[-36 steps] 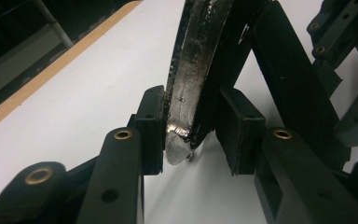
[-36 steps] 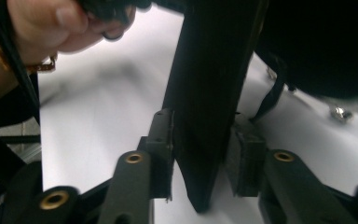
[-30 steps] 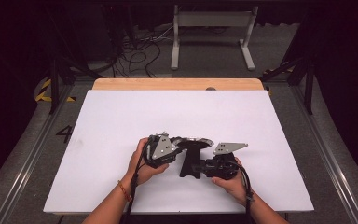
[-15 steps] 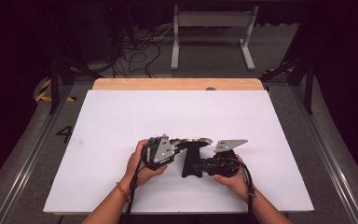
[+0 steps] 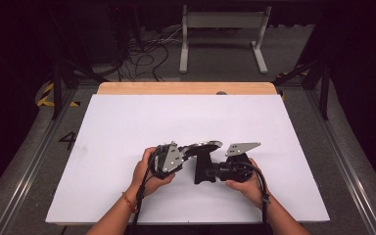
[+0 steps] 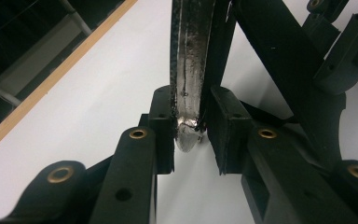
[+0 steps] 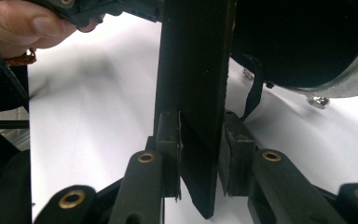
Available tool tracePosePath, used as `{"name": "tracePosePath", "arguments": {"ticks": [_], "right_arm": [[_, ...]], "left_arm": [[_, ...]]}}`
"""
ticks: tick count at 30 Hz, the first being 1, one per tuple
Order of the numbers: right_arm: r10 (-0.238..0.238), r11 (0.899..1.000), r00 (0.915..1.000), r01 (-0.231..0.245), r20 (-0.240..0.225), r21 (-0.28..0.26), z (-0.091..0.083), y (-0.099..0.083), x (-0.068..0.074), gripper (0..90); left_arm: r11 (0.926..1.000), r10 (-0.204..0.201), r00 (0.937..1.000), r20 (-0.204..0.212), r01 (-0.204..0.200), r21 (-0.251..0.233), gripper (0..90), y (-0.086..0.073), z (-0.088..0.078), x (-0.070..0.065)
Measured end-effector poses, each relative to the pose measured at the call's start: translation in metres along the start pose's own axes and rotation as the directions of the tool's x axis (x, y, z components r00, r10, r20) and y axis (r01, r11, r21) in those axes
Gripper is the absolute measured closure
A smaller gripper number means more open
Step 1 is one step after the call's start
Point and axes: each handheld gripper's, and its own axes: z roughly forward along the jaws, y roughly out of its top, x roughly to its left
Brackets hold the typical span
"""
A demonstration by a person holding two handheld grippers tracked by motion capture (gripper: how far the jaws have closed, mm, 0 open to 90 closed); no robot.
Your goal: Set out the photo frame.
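L gripper [image 6: 186, 135] jaws closing on pan rim [image 6: 189, 70]; R gripper [image 7: 198, 144] jaws clamp black handle [image 7: 193, 70]

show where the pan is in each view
high view: pan low centre, over the white table
left gripper view: its rim top centre, between the jaws
right gripper view: its body top right, handle between the jaws
shared landmark: the white table

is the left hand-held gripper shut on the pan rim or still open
Shut on it: in the left gripper view both pads press the silver pan rim, with no gap either side. Its jaws have just been closing.
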Motion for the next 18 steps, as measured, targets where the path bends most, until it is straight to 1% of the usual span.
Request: {"name": "tracePosePath", "arguments": {"ticks": [5,7,8,9,10,12,14,16,18], "right_arm": [[0.009,1.000,0.9999,-0.009,-0.012,0.001,-0.0016,-0.0019,-0.0017,74.5],[0.017,1.000,0.9996,-0.017,-0.022,-0.001,-0.0019,-0.0021,-0.0021,75.2],[0.018,1.000,0.9995,-0.018,-0.025,0.001,-0.0024,-0.0020,-0.0022,75.5],[0.020,1.000,0.9991,-0.019,-0.039,0.008,-0.0030,-0.0019,-0.0025,75.6],[0.020,1.000,0.9992,-0.020,-0.035,0.014,-0.0033,-0.0024,-0.0026,75.4],[0.027,1.000,0.9990,-0.026,-0.037,0.011,-0.0035,-0.0032,-0.0027,75.4],[0.024,1.000,0.9991,-0.024,-0.034,0.014,-0.0039,-0.0031,-0.0025,75.2],[0.025,1.000,0.9993,-0.025,-0.029,0.012,-0.0040,-0.0033,-0.0019,74.8],[0.019,1.000,0.9998,-0.019,-0.011,0.007,-0.0042,-0.0038,-0.0009,73.7]], "left_arm": [[0.9998,0.016,0.9994,-0.030,-0.016,0.008,72.5,0.0014,0.0012,-0.0024],[0.9998,0.016,0.9993,-0.034,-0.016,0.009,72.5,0.0015,0.0012,-0.0027],[0.9997,0.019,0.9989,-0.042,-0.019,0.018,72.4,0.0017,0.0015,-0.0034],[0.9992,0.028,0.9985,-0.048,-0.027,0.031,72.5,0.0013,0.0019,-0.0044],[0.9993,0.029,0.9985,-0.046,-0.028,0.023,72.8,0.0010,0.0020,-0.0047],[0.9989,0.038,0.9978,-0.054,-0.037,0.028,72.7,0.0019,0.0018,-0.0055],[0.9990,0.037,0.9979,-0.053,-0.036,0.027,72.6,0.0020,0.0018,-0.0060],[0.9993,0.033,0.9984,-0.047,-0.032,0.022,72.6,0.0016,0.0017,-0.0054],[0.9996,0.024,0.9989,-0.040,-0.024,0.016,72.9,0.0008,0.0011,-0.0043]]}}
